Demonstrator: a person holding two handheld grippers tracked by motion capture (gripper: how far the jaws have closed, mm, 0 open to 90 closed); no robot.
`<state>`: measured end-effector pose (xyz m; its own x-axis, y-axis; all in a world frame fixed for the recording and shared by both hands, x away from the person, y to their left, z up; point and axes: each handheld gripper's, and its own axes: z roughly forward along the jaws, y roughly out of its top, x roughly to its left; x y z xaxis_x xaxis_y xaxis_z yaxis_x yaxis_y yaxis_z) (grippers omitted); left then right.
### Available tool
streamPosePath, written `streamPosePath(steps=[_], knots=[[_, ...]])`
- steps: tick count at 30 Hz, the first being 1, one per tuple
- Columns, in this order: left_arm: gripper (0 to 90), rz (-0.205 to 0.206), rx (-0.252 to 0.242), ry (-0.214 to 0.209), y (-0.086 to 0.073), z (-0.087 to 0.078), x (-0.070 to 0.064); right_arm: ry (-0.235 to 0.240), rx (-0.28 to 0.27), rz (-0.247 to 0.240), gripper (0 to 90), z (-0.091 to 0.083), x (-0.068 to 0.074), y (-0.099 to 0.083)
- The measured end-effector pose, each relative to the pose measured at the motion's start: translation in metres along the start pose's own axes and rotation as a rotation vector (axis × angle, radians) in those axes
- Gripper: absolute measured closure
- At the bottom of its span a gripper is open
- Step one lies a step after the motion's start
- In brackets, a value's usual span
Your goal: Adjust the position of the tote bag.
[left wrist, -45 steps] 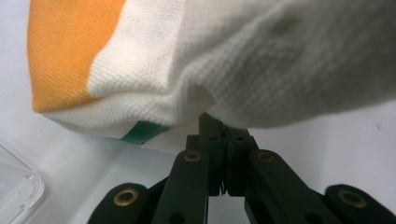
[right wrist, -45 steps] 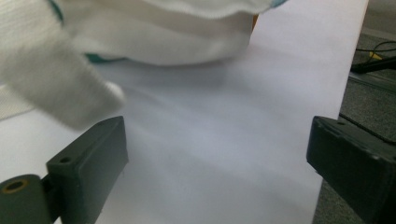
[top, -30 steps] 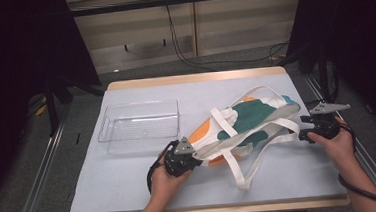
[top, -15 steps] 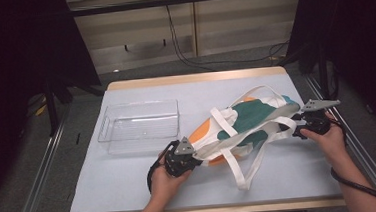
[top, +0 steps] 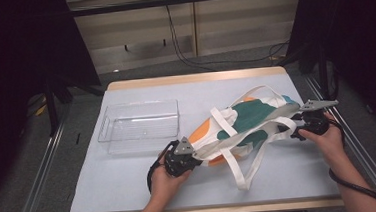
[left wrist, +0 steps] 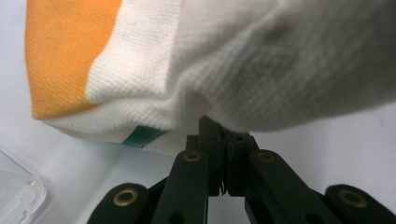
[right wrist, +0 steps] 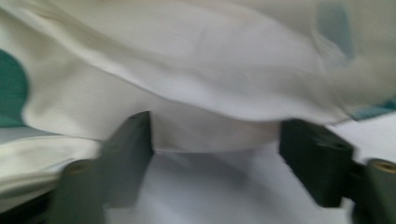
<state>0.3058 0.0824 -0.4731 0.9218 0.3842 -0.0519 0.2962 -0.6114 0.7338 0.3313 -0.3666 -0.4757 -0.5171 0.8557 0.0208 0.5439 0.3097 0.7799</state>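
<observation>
One bag, white with orange and teal patches and two long straps, lies across the right half of the desk. One clear bin sits left of it, apart. The left tongs are clamped on the bag's near-left corner; their tips sit tight together on cloth in the left gripper view. The right tongs stand wide apart at the bag's right end, cloth between them, blurred in the right gripper view.

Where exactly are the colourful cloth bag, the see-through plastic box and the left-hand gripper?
cloth bag (top: 249,117), high view, on its green patch.
plastic box (top: 108,127), high view, on its left wall.
left gripper (top: 196,161), high view, at its jaw tips, shut on the bag's orange end.
</observation>
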Motion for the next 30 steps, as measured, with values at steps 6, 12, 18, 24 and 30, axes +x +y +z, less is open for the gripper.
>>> streamPosePath(steps=[6,12,18,24,30], knots=[[88.5,0.007,0.009,0.002,0.0,0.0,0.0,0.009,0.005,0.036,10.0,0.008,-0.007,-0.001],[88.4,0.008,0.007,0.002,0.0,0.0,0.0,0.048,0.009,0.017,15.2,0.013,-0.008,0.002],[88.4,-0.002,0.001,-0.001,0.0,0.0,0.001,0.023,0.017,-0.026,38.9,0.008,-0.004,-0.001],[88.4,-0.009,-0.003,-0.008,0.001,0.002,0.001,0.001,0.03,-0.035,70.0,0.0,-0.003,-0.005],[88.4,-0.01,-0.001,-0.002,0.001,0.001,0.002,-0.004,0.028,-0.037,80.9,-0.003,-0.002,-0.003]])
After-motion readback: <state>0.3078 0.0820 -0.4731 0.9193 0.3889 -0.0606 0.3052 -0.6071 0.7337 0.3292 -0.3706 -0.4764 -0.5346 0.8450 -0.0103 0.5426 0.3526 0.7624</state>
